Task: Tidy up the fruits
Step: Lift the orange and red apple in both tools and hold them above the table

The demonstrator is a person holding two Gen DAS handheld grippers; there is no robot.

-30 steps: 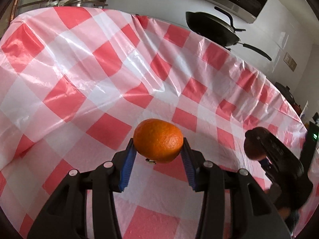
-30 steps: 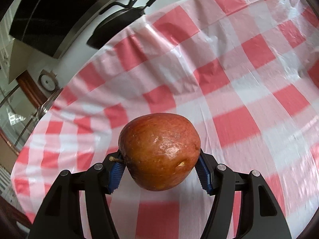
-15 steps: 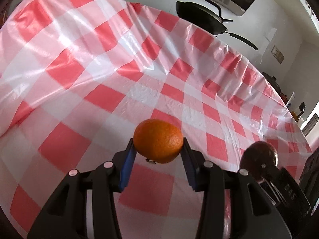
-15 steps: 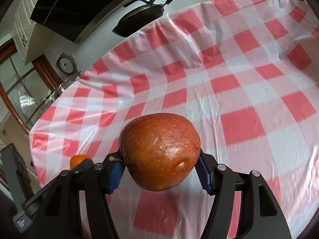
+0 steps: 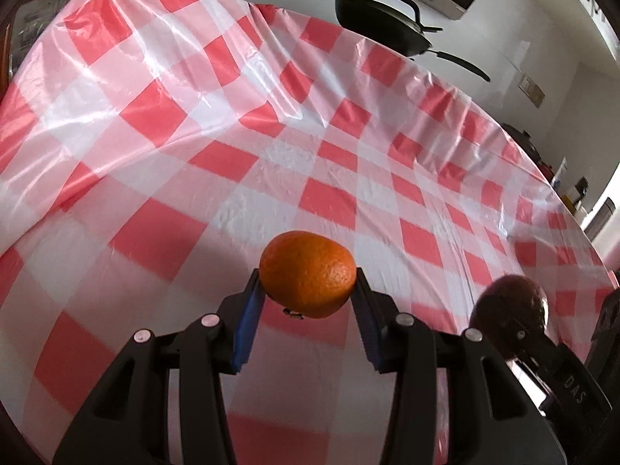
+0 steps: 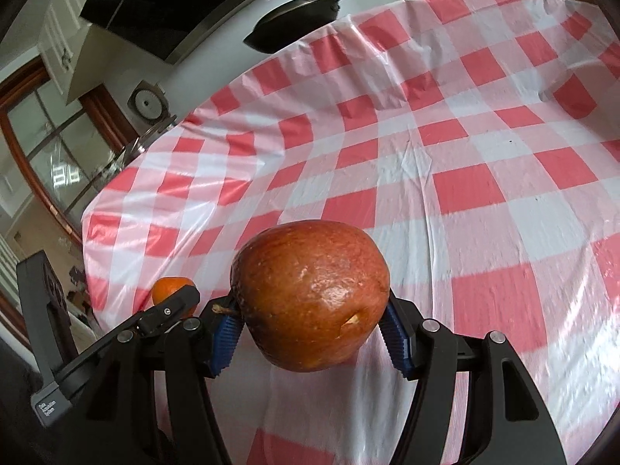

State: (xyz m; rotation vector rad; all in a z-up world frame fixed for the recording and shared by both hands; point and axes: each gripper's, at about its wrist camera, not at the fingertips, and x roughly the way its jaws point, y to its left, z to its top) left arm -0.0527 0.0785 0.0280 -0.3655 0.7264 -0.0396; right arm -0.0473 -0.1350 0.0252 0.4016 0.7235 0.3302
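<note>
My left gripper (image 5: pixel 307 294) is shut on an orange (image 5: pixel 308 274) and holds it above the red and white checked tablecloth (image 5: pixel 232 162). My right gripper (image 6: pixel 312 321) is shut on a red apple (image 6: pixel 312 300), also held above the cloth (image 6: pixel 465 155). In the left wrist view the apple (image 5: pixel 509 312) and the right gripper show at the lower right. In the right wrist view the orange (image 6: pixel 170 288) and the left gripper show at the lower left. The two grippers are side by side.
A black frying pan (image 5: pixel 381 25) stands on the counter beyond the table's far edge; it also shows in the right wrist view (image 6: pixel 298 25). The cloth is wrinkled near its far edge. Small items (image 5: pixel 573 193) stand beyond the table at the right.
Both grippers have risen and pulled back with their fruits, so more of the table shows. The grippers have come closer together; each now appears in the other's view.
</note>
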